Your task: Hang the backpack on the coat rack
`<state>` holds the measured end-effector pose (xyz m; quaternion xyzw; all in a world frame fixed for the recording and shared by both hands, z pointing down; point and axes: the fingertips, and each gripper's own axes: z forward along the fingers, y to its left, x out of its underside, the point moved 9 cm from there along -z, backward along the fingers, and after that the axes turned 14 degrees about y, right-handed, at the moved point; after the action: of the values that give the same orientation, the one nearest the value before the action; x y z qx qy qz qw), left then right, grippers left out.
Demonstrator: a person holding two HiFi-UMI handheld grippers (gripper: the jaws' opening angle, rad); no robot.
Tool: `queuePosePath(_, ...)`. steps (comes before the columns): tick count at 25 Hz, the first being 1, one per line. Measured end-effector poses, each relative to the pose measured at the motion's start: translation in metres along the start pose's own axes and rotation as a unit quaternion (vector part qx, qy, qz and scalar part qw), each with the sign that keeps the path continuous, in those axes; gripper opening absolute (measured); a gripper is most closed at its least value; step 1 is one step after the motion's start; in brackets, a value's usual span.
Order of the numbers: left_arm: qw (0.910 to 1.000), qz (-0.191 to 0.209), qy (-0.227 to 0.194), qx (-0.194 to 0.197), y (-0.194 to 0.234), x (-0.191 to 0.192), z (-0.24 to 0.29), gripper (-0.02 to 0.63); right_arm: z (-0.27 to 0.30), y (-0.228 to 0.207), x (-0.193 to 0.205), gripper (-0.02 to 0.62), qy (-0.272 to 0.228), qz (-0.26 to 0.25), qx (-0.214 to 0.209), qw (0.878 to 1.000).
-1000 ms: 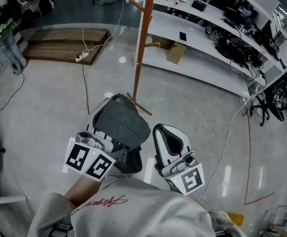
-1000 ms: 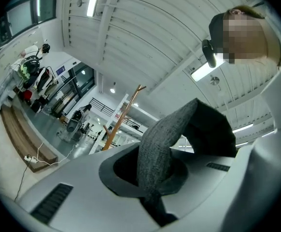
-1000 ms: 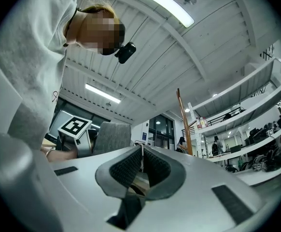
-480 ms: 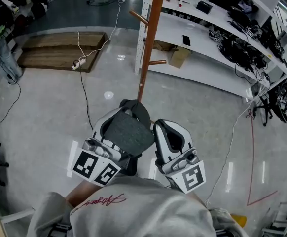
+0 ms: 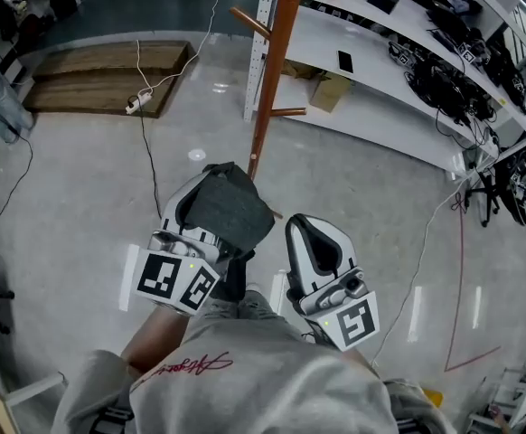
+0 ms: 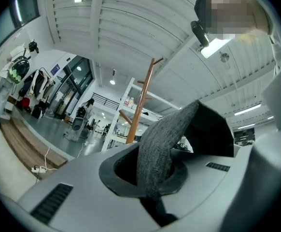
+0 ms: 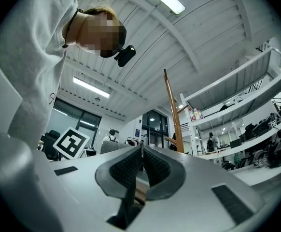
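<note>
The coat rack is an orange-brown wooden pole with short pegs, standing on the grey floor just beyond both grippers. My left gripper is shut on the backpack's grey fabric strap, which drapes over its jaws. In the left gripper view the strap rises from between the pads, with the rack ahead. A dark part of the backpack hangs under the gripper, mostly hidden. My right gripper is beside it, shut with nothing held; its view shows the pads together and the rack ahead.
White shelving with dark gear runs behind the rack, with a cardboard box under it. A low wooden platform lies at the back left. A power strip and cables trail over the floor.
Both grippers have moved forward toward the coat rack, the left one carrying the strap; the pole now stands closer to their tips.
</note>
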<state>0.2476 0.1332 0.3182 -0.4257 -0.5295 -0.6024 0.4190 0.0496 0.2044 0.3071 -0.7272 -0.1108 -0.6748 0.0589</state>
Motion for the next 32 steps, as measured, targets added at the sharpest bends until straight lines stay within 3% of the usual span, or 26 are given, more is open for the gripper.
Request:
queuePosePath(7,0.9983,0.006,0.025,-0.052,0.026,0.031,0.045,0.021,0.004,-0.019,0.014,0.024,0.008,0.016,0.000,1.000)
queuePosePath(14,0.9921,0.007,0.077,-0.099,0.059,0.063,0.095,0.020,0.009,-0.038,0.023,0.023,0.018,0.028,0.005,0.999)
queuePosePath(23,0.9840,0.008,0.124,-0.127,0.086,0.092,0.151,0.018,0.022,-0.066,0.041,0.024,0.038,0.049,0.016,0.998)
queuePosePath(32,0.9700,0.015,0.196,-0.142,0.114,0.123,0.196,0.018,0.038,-0.093,0.057,0.025,0.054,0.071,0.019,0.996)
